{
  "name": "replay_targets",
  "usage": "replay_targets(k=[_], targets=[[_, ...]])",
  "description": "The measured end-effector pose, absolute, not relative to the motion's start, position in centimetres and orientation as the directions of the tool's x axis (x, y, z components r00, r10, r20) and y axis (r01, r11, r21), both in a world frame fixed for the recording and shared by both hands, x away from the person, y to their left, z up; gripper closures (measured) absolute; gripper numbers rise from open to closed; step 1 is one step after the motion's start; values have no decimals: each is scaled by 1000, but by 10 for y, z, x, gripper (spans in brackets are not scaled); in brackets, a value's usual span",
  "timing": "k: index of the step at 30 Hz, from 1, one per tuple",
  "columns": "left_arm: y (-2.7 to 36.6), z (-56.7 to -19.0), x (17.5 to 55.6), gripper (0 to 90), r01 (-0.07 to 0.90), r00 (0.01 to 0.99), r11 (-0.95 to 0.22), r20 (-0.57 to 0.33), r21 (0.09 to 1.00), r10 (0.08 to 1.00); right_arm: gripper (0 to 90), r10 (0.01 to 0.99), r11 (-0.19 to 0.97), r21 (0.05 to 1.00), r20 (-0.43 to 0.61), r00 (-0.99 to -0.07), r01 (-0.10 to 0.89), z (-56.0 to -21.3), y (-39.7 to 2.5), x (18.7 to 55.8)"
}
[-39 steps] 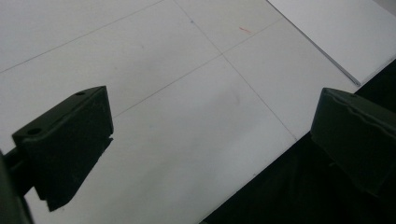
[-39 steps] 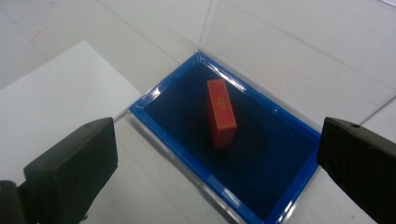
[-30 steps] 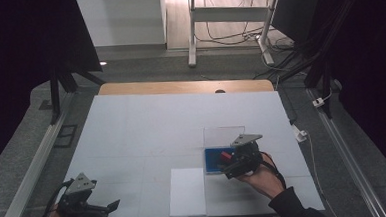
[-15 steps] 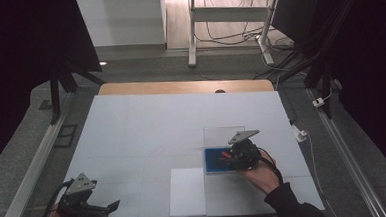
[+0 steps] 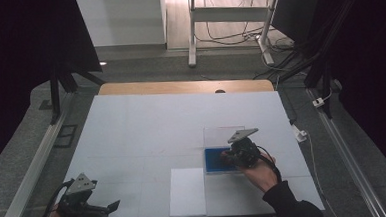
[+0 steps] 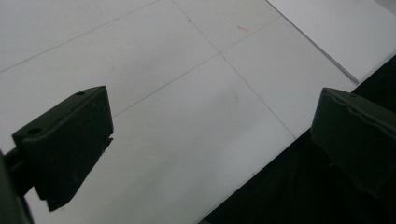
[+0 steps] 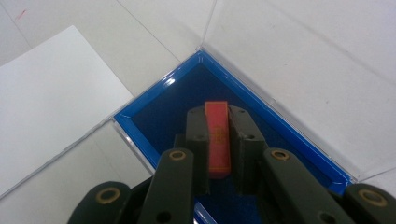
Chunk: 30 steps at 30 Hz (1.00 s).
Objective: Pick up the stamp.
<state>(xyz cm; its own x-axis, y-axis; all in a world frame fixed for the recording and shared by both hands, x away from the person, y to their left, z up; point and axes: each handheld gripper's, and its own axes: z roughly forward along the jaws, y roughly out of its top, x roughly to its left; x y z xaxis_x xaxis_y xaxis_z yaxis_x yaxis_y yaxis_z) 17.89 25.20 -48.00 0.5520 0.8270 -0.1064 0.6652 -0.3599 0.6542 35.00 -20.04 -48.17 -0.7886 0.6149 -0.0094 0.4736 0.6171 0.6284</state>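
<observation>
Right gripper slid lower-right over the blue tray, fingers clamping a red block—lower it flat; left gripper idles open.

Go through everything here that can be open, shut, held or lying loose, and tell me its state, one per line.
Left gripper: open, empty, over the table's near edge.
Right gripper: shut on the red block.
Red block: held over the blue box.
Blue box: open, clear lid folded back.
White sheet: lying flat.
</observation>
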Motion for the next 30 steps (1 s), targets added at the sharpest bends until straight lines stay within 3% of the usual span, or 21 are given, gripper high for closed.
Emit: replay_targets(k=[30], targets=[[255,-480,179,0,668,559,-342,-142,661,817,797,583,580,706,-12,-812,406,-457,-208,333]])
